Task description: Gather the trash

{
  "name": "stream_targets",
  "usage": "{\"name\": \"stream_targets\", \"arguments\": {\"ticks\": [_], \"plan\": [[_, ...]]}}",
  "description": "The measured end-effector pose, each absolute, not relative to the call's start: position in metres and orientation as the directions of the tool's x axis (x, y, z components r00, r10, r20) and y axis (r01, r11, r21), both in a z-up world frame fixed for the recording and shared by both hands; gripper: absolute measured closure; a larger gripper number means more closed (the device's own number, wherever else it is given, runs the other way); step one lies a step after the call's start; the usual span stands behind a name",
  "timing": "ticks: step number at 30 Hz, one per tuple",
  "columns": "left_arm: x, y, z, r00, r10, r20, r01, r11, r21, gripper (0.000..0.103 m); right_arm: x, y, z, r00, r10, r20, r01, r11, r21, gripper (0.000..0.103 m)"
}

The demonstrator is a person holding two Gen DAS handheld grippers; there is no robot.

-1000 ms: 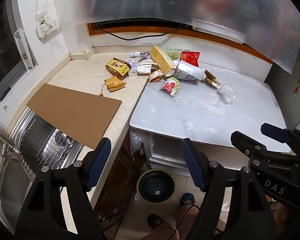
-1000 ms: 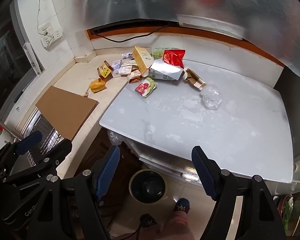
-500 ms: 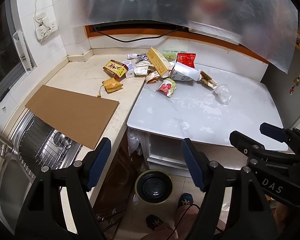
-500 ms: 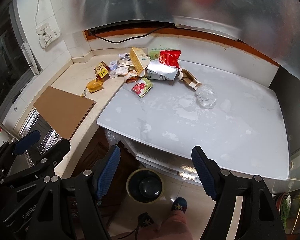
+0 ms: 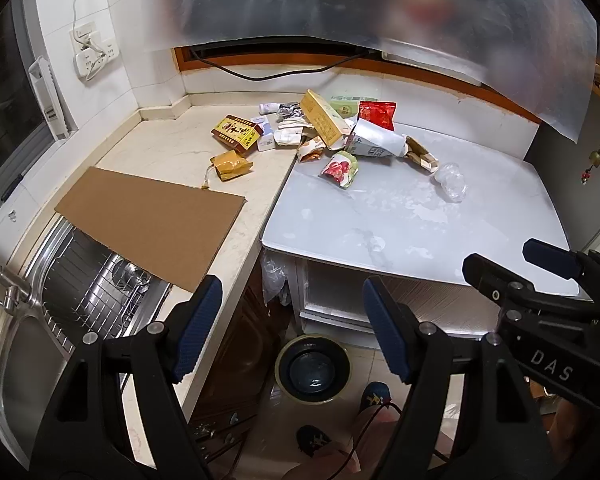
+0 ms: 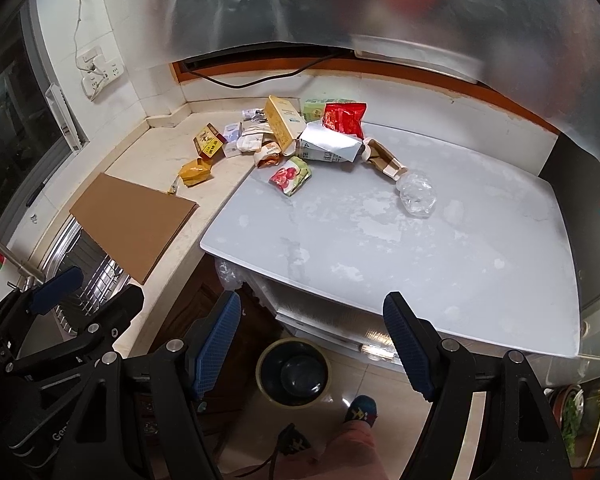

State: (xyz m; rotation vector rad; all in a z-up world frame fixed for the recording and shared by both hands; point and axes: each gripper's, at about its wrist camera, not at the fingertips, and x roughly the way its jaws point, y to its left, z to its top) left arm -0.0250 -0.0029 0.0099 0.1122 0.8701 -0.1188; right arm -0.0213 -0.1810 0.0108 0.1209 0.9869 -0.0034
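Nothing picked up yet: left gripper (image 5: 292,320) and right gripper (image 6: 312,344) both hang wide open, empty. The trash pile (image 6: 300,136) sits far back on the counter, trash bin (image 6: 294,372) below. Next: reach in.

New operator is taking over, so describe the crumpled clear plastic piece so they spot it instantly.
Start at the white table. The trash pile sits at its far left corner; follow it rightward past the brown paper cup. The crumpled clear plastic lies just beyond, the only see-through, colourless item.
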Motion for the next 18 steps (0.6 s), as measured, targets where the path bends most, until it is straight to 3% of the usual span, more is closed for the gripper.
{"name": "stream_targets", "arguments": {"ticks": [18], "plan": [[-0.006, -0.017, 0.017, 0.647, -0.061, -0.760, 0.144, 0.989, 0.043, 0.033, -0.005, -0.192, 0.017, 0.571, 0.054, -0.819, 0.047, 0.994, 0.098, 0.027]]}}
